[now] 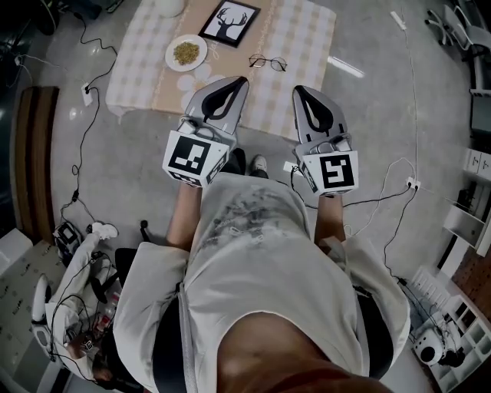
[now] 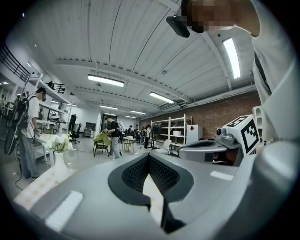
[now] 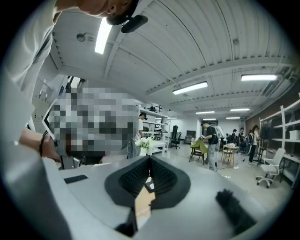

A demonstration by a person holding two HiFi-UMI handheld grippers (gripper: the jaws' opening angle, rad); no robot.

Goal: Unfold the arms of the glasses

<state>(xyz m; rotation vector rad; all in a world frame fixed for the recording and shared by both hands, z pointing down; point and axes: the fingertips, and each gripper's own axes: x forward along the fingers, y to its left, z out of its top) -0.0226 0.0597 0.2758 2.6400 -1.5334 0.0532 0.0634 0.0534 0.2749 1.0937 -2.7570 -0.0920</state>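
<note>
Thin round-rimmed glasses (image 1: 267, 62) lie on the checked tablecloth (image 1: 307, 38) of a low table, near its front edge. They are too small to tell how their arms stand. My left gripper (image 1: 244, 80) points at the table's front edge, below and left of the glasses, shut and empty. To the right of it my right gripper (image 1: 297, 90) is level with it, also shut with nothing held, its tip below and right of the glasses. In the left gripper view (image 2: 149, 155) and the right gripper view (image 3: 150, 157) the jaws meet at the tip; the glasses are hidden behind them.
A plate of yellowish food (image 1: 186, 53), a framed deer picture (image 1: 230, 22) and a white vase (image 1: 170, 6) also stand on the table. Cables (image 1: 84, 100) run over the floor on both sides. Chairs, shelves (image 2: 173, 133) and several people fill the room beyond.
</note>
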